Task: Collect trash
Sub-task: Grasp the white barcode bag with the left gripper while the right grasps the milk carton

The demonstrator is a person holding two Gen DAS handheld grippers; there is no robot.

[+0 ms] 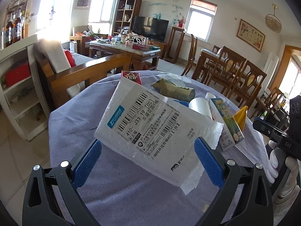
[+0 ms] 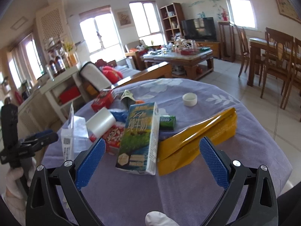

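Observation:
Trash lies on a round table with a purple cloth. In the left wrist view, a white plastic mailer bag with a shipping label lies between the blue pads of my open left gripper; I cannot tell if the pads touch it. In the right wrist view, my right gripper is open, with a milk carton standing between and just beyond its fingers, not gripped. A yellow bag, a green pack, a white cup, red boxes and a white cap lie around.
A wooden sofa, a cluttered coffee table and dining chairs stand beyond the table. A white shelf stands at the left. The left gripper also shows at the left edge of the right wrist view.

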